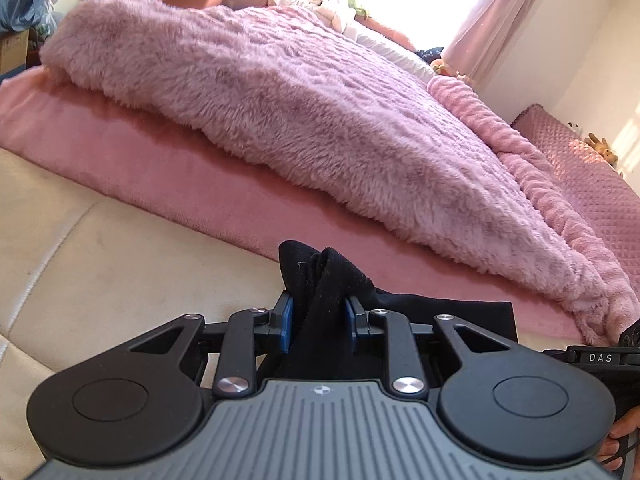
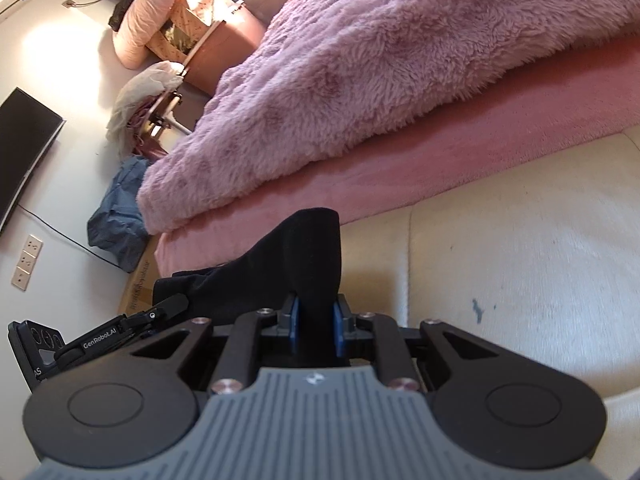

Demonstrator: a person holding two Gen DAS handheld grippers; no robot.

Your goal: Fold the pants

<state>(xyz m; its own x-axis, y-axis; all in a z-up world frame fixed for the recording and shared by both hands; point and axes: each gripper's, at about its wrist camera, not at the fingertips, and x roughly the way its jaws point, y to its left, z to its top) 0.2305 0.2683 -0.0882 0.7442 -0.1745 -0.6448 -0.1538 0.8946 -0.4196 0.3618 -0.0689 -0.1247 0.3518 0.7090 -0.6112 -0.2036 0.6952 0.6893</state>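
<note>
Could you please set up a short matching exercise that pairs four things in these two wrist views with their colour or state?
Column one:
1. pants
2. fluffy blanket
3. left gripper
4. cushion

Column two:
A. cream, with a small dark mark
B. shut on black cloth
C. black, pinched at two places
D. pink and furry, heaped on the bed

Pairs: 1-C, 2-D, 3-B, 4-A. The right gripper is likewise shut on the pants.

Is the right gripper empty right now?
No, the right gripper is shut on the black pants, cloth bunched between its blue pads.
</note>
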